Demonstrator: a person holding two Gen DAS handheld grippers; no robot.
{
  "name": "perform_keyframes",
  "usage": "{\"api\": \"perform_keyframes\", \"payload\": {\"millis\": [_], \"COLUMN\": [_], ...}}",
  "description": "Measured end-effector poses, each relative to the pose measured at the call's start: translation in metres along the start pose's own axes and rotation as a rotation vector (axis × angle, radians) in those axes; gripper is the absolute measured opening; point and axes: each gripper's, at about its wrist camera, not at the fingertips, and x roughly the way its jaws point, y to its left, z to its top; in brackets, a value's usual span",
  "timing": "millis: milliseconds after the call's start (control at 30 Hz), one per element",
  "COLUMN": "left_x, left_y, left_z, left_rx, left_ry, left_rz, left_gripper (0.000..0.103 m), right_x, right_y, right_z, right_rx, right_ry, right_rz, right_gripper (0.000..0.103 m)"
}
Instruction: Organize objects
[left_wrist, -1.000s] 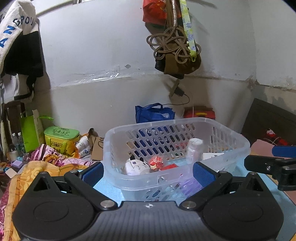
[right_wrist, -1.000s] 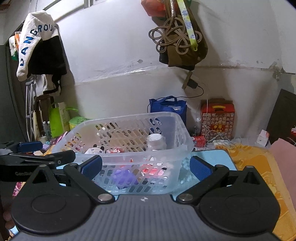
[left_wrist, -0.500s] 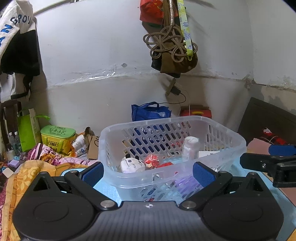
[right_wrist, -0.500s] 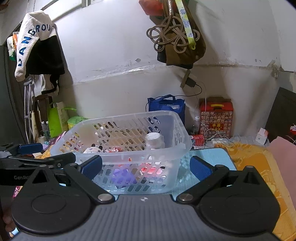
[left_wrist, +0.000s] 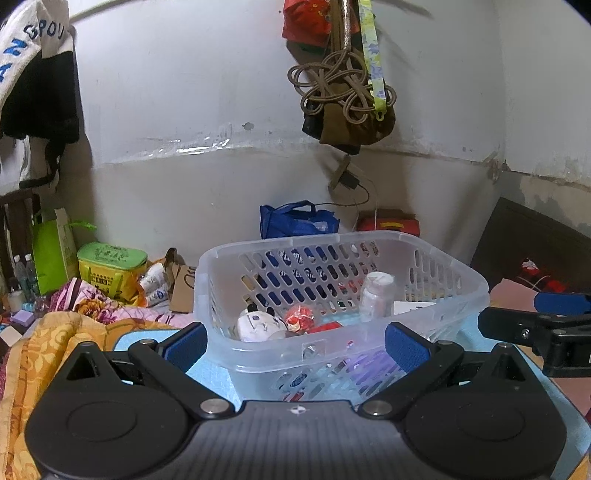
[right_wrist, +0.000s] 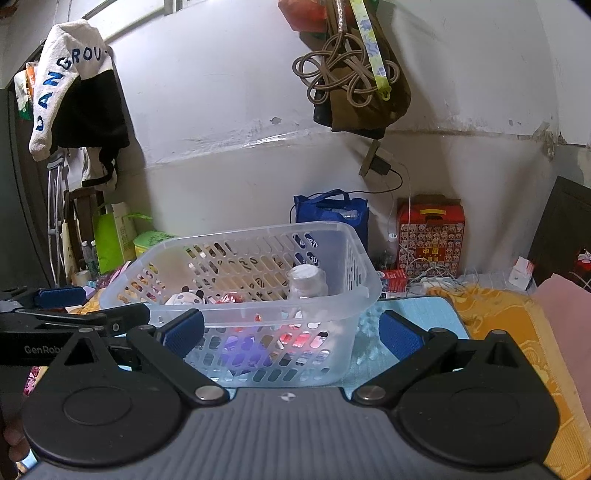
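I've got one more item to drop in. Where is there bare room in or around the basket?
Free: the blue mat right of the basket, before the yellow cloth. Inside, the basket's right end beyond the white bottle holds only a flat white card. Crowded: the panda toy and red wrapper at its left, and clutter left of the basket.

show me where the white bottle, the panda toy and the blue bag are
white bottle (left_wrist: 376, 295), left wrist view, on its body.
panda toy (left_wrist: 258, 325), left wrist view, on its white face.
blue bag (right_wrist: 332, 214), right wrist view, on its front panel.
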Motion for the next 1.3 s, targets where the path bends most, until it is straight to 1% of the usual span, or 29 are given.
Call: {"api": "perform_keyframes", "payload": {"millis": [1300], "left_x": [0.0003], "left_y": [-0.0042], "left_z": [-0.0016], "left_rx": [0.007], "left_ry": [0.001], "left_rz": [-0.018], "left_gripper": [0.103], "right_x": [0.0003], "right_y": [0.0005], "right_z": [-0.0012], "right_rx": [-0.014], "right_ry": [0.015], "right_rz": [0.002], "right_gripper": [0.103]}}
